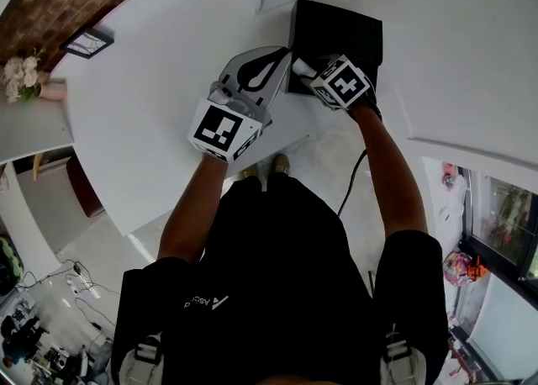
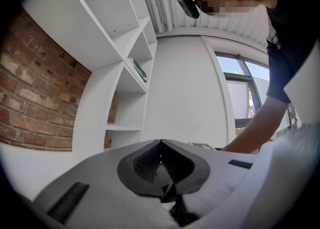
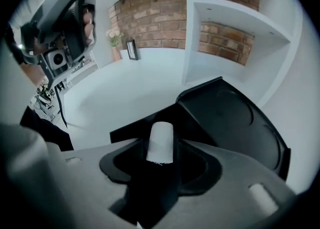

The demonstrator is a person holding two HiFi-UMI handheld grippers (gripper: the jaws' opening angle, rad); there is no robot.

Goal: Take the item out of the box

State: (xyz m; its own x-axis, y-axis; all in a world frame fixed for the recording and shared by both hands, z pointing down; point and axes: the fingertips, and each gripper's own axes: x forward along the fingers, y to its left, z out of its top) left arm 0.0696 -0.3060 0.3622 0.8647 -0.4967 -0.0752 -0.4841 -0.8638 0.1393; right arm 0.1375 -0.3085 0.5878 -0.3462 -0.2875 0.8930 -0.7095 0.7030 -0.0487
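Note:
A black box stands open on the white table; in the right gripper view its lid leans back. A small white cylinder stands between the jaws of my right gripper, at the box's near edge. Dark gaps show on both sides of the cylinder, so the pads stand apart from it. From the head view the same cylinder pokes out of the right gripper beside the box. My left gripper is raised just left of the box, its jaw tips together with nothing between them.
A small framed picture and a vase of flowers sit at the table's far left by the brick wall. White shelves rise behind the table. The table's near edge runs close to the person's body.

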